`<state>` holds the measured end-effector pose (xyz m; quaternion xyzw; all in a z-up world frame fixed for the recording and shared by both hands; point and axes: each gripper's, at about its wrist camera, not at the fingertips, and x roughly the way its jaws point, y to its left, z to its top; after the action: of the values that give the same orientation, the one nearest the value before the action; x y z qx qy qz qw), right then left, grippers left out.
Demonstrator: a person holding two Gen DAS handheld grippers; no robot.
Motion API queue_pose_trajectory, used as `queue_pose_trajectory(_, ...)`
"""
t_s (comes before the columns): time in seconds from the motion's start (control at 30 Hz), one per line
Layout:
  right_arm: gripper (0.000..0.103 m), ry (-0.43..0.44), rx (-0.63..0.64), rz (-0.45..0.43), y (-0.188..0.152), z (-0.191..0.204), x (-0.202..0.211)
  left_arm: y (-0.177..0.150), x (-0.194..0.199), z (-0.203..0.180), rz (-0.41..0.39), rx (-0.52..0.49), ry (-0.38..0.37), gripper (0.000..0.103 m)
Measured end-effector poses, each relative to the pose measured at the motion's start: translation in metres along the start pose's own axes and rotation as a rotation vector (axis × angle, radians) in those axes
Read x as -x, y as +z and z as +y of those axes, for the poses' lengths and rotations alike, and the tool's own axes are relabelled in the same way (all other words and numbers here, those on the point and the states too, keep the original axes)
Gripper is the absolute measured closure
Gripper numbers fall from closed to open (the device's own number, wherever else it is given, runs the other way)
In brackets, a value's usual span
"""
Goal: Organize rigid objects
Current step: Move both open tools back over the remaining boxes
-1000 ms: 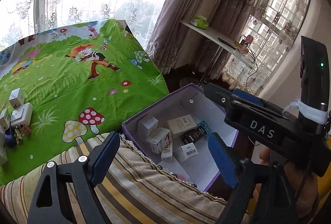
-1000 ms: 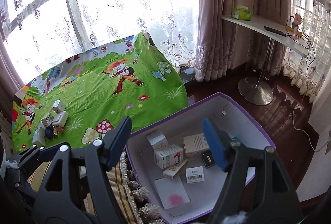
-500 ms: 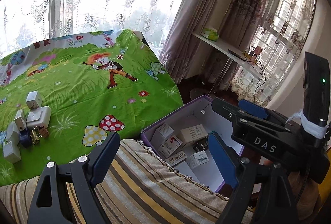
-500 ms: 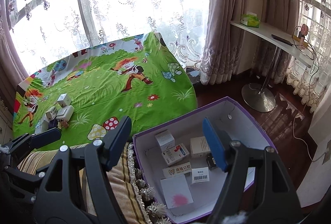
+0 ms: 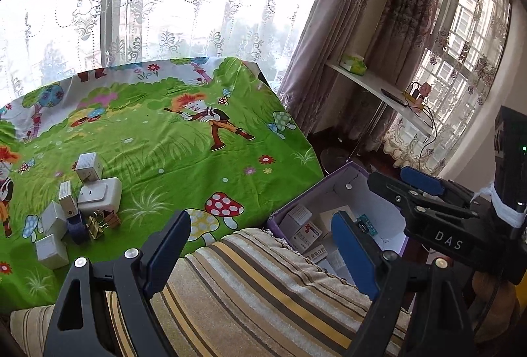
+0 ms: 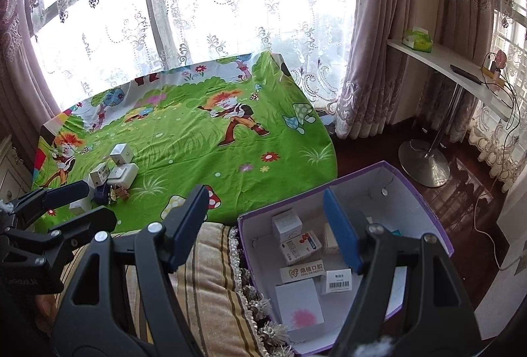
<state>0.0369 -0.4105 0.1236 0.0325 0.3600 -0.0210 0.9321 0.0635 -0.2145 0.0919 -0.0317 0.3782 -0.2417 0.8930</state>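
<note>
A: Left wrist view is showing the left gripper (image 5: 260, 245) hanging released, jaws wide and gripping nothing, over the striped cushion (image 5: 263, 297) just beside the purple box (image 5: 359, 167)

B: And the right gripper (image 6: 266, 225)?

A: Also released and empty, sitting above the near corner of the purple box. Inside the box several small cartons (image 6: 298, 243) are lying loose, plus a dental-product carton (image 6: 301, 271) and a barcode-labelled one (image 6: 339, 281)

B: Where is the stuff that is waiting to be sorted?

A: Well away from the purple box, on the far side of the green cartoon cloth (image 5: 184, 156): a cluster of white boxes (image 5: 89, 164), a white plug adapter (image 5: 98, 193), some gold binder clips (image 5: 100, 222) and a dark roll of tape (image 5: 77, 230), all touching or nearly so

B: What are you worrying about?

A: I judge the pile is the risk. The pieces are crowding each other, so wide jaws coming down could be nudging a neighbour or catching two at once. The clips look small and slippery, likely to be squirting out. The cloth is also wrinkling, so a box may be tipping as it is pinched
</note>
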Motion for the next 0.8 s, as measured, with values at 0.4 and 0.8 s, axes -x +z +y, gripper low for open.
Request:
queue_pose_trajectory(0.4,0.028,0.041,0.089,0.022,0.007,0.042,-0.009,0.003,0.012,0.05,0.002,0.062,0.059,0.015)
queue_pose_trajectory(0.8,0.028,0.085,0.168,0.029,0.022,0.086,-0.023,0.015,0.028,0.1,-0.032,0.115,0.126,0.015)
